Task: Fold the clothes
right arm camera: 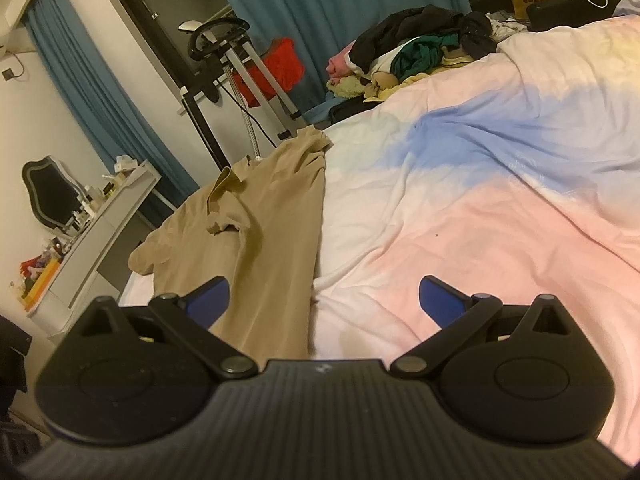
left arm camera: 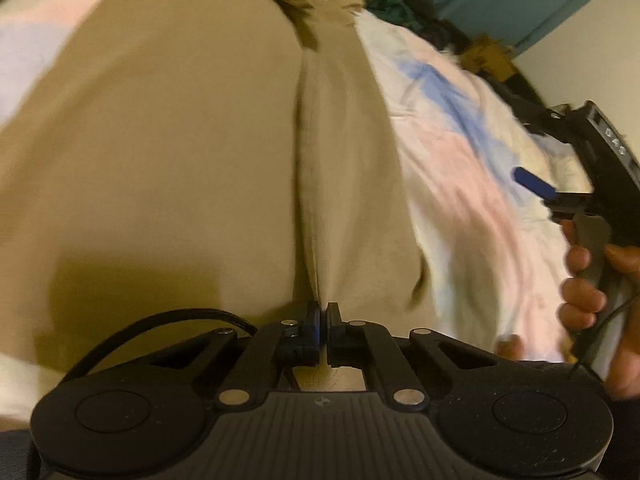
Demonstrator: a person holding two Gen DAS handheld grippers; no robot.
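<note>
left wrist view: the left gripper (left arm camera: 323, 320) is seen w/ its black fingers pressed together, clenched on a fold of the tan cotton collared shirt (left arm camera: 180, 152) at the shirt's near hem. the shirt is spread flat over the pastel pink, blue and white bedsheet (left arm camera: 460, 168), w/ a long lengthwise fold running away from the fingers toward the collar end. the frame is blurred. right of the shirt, above the sheet, the right gripper (left arm camera: 536, 184) is held by the person's right hand (left arm camera: 588, 292); one blue pad is seen, the other is hidden.

right wrist view: the right gripper (right arm camera: 324, 300) is released, its blue-padded fingers (right arm camera: 210, 300) spread wide apart, nothing between them. it hangs over the shirt's right edge and the sheet (right arm camera: 480, 220). the tan shirt (right arm camera: 256, 216) lies on the sheet's left part, collar end far from the camera, near the bed edge. beyond the shirt, a heap of dark, green and yellow clothes (right arm camera: 412, 52) sits at the sheet's far edge, backed by a teal curtain (right arm camera: 320, 0). left of the shirt, off the bed, a white dresser w/ a black-framed mirror (right arm camera: 100, 216) is seen.
</note>
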